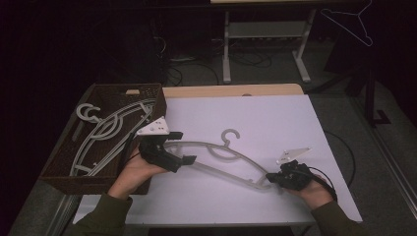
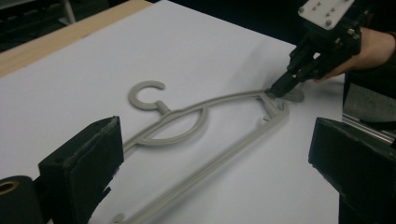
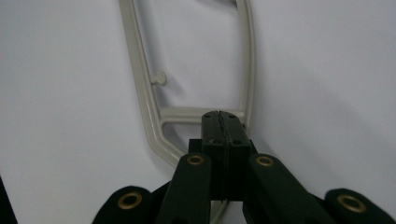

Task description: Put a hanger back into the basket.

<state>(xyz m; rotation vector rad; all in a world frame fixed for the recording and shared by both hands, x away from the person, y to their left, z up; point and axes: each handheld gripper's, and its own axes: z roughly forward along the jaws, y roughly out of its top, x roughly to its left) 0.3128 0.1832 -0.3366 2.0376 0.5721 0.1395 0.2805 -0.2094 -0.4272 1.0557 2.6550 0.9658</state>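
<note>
A grey plastic hanger (image 1: 222,153) lies flat on the white table top (image 1: 275,123), its hook pointing away from me. My right gripper (image 1: 269,176) is at the hanger's right end, and its jaws are pressed together on the corner where the cross piece meets the upper arm (image 3: 223,122); the left gripper view shows the same contact (image 2: 275,89). My left gripper (image 1: 183,146) hovers over the hanger's left end with its jaws wide apart (image 2: 215,140). The hanger (image 2: 204,114) runs out from between them untouched. Its long side bar (image 3: 140,84) stretches away from the right gripper.
A dark woven basket (image 1: 59,162) at the table's left edge holds several more grey hangers (image 1: 105,130). A bare wooden strip (image 1: 231,90) marks the table's far edge. Another hanger (image 1: 351,22) hangs at the upper right. White desk legs (image 1: 226,49) stand behind.
</note>
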